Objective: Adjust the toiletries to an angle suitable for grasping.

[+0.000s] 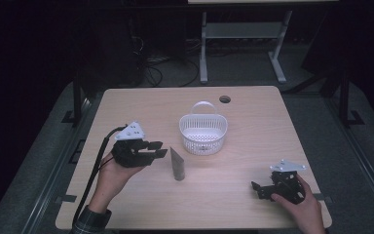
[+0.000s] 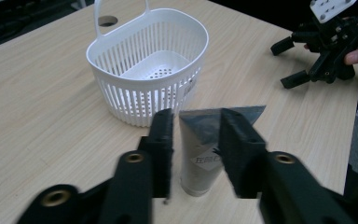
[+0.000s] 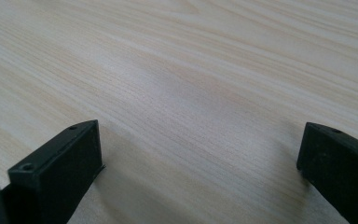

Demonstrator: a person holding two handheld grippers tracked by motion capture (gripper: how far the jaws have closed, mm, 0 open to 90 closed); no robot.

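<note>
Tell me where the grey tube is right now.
In the high view the grey tube stands cap-down near the table's middle, just in front of the white basket and right of the left gripper, whose open jaws point at it.

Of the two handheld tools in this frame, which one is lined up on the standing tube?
The left tool: it points at the grey tube, which stands upright just beyond its open jaws, near the white basket. The right tool sits apart, low over bare table.

High view overhead, claw views close, table (image 1: pixel 253 146) shared
</note>
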